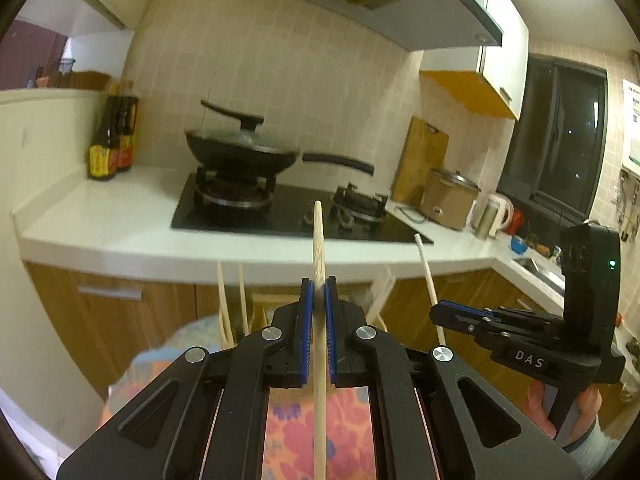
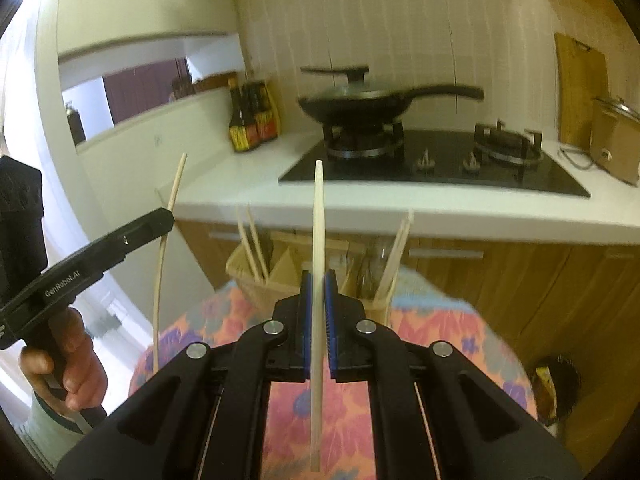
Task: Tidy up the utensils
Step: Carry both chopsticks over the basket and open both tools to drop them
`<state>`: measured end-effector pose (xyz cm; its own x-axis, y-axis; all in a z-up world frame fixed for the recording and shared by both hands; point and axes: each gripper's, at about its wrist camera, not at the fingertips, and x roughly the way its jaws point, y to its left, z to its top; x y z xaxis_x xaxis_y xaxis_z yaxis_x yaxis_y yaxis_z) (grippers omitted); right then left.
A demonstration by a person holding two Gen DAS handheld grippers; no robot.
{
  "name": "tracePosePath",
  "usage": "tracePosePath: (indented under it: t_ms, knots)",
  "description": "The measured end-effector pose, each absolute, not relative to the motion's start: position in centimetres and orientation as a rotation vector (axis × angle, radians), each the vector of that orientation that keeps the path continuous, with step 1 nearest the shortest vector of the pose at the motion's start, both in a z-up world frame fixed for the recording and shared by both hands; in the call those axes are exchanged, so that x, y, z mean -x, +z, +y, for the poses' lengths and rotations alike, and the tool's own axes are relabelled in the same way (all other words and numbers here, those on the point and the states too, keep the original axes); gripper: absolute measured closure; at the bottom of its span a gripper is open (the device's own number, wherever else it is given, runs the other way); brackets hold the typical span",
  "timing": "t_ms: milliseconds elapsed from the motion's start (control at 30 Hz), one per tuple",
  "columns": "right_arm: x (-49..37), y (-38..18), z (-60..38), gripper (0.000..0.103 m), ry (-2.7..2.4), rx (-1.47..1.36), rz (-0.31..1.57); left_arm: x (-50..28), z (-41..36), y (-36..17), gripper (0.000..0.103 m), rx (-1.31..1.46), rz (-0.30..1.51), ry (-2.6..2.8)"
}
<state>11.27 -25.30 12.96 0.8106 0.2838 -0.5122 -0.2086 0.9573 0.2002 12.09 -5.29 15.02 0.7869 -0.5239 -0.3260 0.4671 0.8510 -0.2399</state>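
My left gripper (image 1: 319, 292) is shut on a pale wooden chopstick (image 1: 319, 240) that stands upright between its blue pads. My right gripper (image 2: 319, 284) is shut on a second chopstick (image 2: 318, 208), also upright. Each gripper shows in the other's view: the right one (image 1: 438, 308) with its chopstick (image 1: 428, 276), the left one (image 2: 170, 216) with its chopstick (image 2: 160, 264). Below and ahead stands a wooden utensil holder (image 2: 256, 280) with compartments, holding several chopsticks (image 2: 252, 244), on a floral-cloth table (image 2: 352, 412). In the left wrist view the holder (image 1: 260, 304) is mostly hidden by my gripper.
A white counter (image 1: 120, 220) runs behind, with a gas hob (image 1: 280, 208), a lidded black wok (image 1: 240, 152), sauce bottles (image 1: 112, 140), a cutting board (image 1: 420, 160), a slow cooker (image 1: 448, 200) and a kettle (image 1: 492, 216). Wooden cabinets (image 2: 520, 288) are below. A bin (image 2: 556, 388) stands at right.
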Motion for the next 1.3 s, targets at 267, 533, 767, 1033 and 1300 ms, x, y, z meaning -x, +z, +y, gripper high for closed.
tracePosePath:
  t_ms: [267, 533, 767, 1033, 1300]
  knots:
    - [-14.3, 15.6, -26.5, 0.099, 0.258, -0.159, 0.368, -15.7, -5.6, 17.5, 0.099, 0.145, 0.28, -0.502]
    - [-16.9, 15.5, -26.4, 0.099, 0.205, -0.168, 0.213, -18.6, -5.9, 17.6, 0.099, 0.153, 0.165, -0.476]
    - [-18.0, 13.3, -25.8, 0.099, 0.117, -0.133, 0.157, -20.4, -6.3, 15.7, 0.099, 0.159, 0.131, -0.434]
    - [-20.1, 10.1, -27.3, 0.099, 0.105, -0.237, 0.202, -21.6, -6.4, 12.9, 0.099, 0.168, 0.106, -0.335]
    - [-19.0, 8.7, -26.5, 0.098, 0.099, -0.219, 0.209, -21.1, -5.3, 10.9, 0.098, 0.199, 0.135, -0.344]
